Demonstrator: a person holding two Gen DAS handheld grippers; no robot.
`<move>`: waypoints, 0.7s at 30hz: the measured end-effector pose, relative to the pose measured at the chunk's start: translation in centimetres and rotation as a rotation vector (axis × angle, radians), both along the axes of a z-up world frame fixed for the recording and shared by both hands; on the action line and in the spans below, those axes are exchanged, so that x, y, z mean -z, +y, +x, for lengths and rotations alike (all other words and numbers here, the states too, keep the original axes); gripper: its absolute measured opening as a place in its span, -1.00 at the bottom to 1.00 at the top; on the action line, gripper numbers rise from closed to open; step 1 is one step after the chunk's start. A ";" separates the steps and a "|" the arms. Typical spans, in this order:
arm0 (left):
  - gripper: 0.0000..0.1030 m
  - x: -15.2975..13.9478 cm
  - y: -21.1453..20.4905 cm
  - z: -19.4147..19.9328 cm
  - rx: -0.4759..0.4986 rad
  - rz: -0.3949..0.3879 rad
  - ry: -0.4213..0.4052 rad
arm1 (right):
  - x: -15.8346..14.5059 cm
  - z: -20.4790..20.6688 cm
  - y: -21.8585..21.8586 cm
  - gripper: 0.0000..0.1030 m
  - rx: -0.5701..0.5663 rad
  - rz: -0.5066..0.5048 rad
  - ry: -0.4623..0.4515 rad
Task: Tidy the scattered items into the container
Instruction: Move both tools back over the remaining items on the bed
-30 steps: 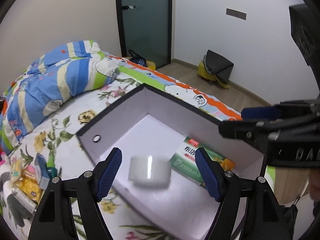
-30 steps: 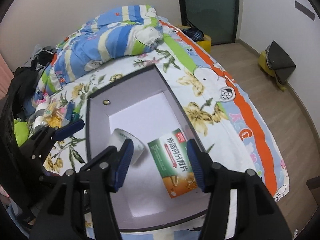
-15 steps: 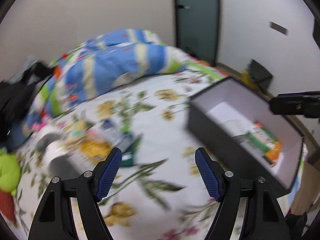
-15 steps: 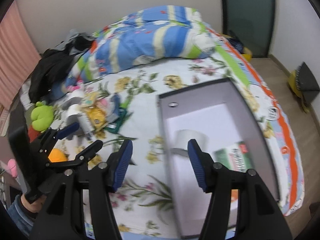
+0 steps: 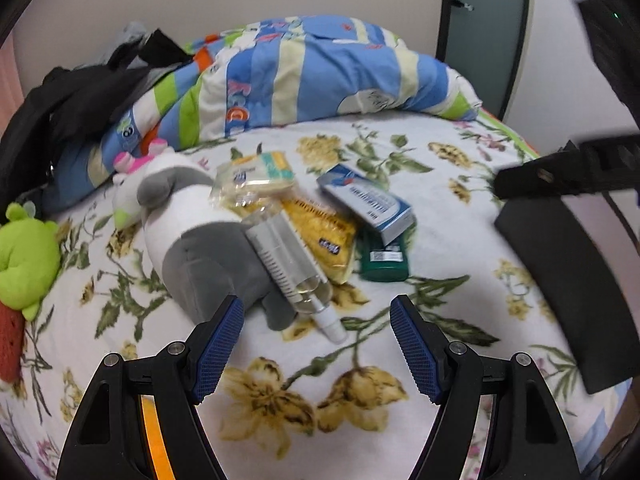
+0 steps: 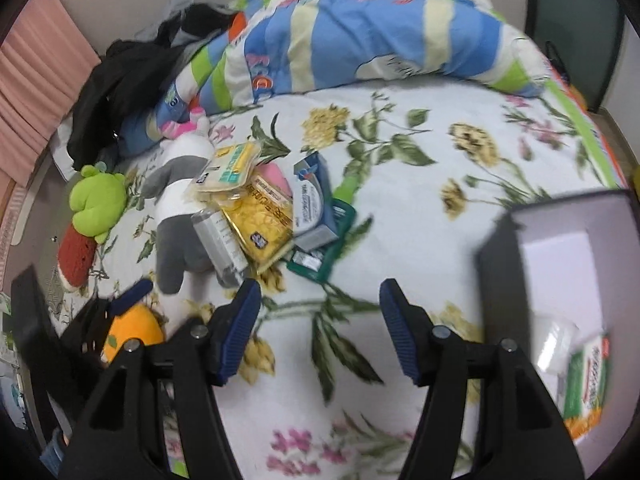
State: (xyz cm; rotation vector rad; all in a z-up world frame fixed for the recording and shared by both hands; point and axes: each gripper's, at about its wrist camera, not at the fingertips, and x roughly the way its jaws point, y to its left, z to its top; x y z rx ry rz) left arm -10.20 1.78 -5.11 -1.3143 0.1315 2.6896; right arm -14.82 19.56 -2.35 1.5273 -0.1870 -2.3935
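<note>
The left gripper [image 5: 316, 344] hangs over the floral bedsheet [image 5: 440, 248] with its ribbed blue pads [image 5: 218, 344] set wide and nothing between them. The right gripper [image 6: 316, 328] has its jaws opening, also with only sheet between them.

Toward the head of the bed lies the scattered pile: a soft grey-and-white plush toy [image 5: 192, 236], a clear ribbed plastic bottle [image 5: 290, 264] lying on its side with a white nozzle, a crinkly yellow snack packet [image 5: 320, 228], a transparent wrapped pack [image 5: 256, 184], a rigid blue-and-white carton [image 5: 364, 200] resting across a flat green box [image 5: 384, 256]. These overlap, so the packet's and green box's outlines are partly covered.

The container [image 6: 560, 264] (dark outside, pale smooth lining) sits at the bed's right edge, cut off by the frame; inside it a green-and-orange box [image 6: 588, 384] and a blurred whitish item [image 6: 556, 344] show. A fuzzy green toy [image 5: 28, 256] lies at the left edge, beside something red knitted [image 6: 76, 258]. A striped quilt [image 5: 320, 76] is bunched at the head.
</note>
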 end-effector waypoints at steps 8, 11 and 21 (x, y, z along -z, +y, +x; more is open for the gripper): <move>0.48 3.2 -1.2 -2.1 -0.037 0.031 -0.036 | 5.0 -7.4 -4.7 0.32 -0.057 0.125 -0.093; 0.48 3.8 -1.3 -2.4 -0.038 0.035 -0.035 | 6.4 -8.9 -6.1 0.39 -0.089 0.199 -0.102; 0.48 4.3 -1.6 -2.7 -0.034 0.044 -0.020 | 10.5 -11.1 -9.2 0.03 -0.199 0.339 -0.144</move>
